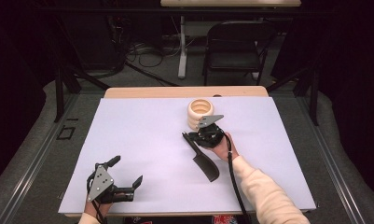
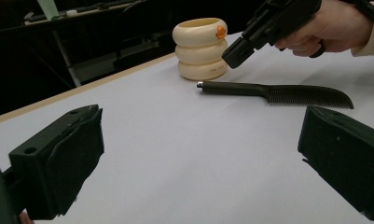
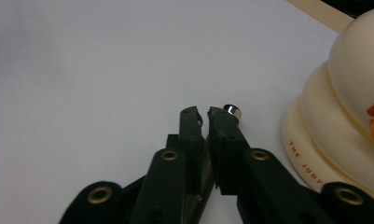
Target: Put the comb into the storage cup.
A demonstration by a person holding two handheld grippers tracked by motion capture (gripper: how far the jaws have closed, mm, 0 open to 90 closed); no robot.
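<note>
Comb (image 1: 203, 159) in black plastic lies flat on the white tabletop (image 1: 142, 140) at centre frame of the high view, its handle running up toward the cream ribbed holder (image 1: 199, 113) and its toothed end pointing toward the lower right. Judge it light, stiff and fairly slick; the teeth are thin and likely to flex or snag, so you would do best to take it by the plain handle, close to the metal-capped tip.

Your right tool (image 1: 190, 136) sits at that handle end, just below and left of the holder. In the right gripper view its jaws stand all but together, and the silver cap of the handle (image 3: 232, 110) peeks out beside the right-hand pad; whether the pads truly pinch the handle cannot be told, since the comb looks flat on the tabletop in the left gripper view, with the tool's nose poised above its tip. Your right hand (image 1: 222, 147) comes in from the lower right, wrist bent, the tool pointing up and to the left.

Your left tool (image 1: 125, 173) rests at the lower left of the high view, jaws spread wide and empty, well apart from the comb.
</note>
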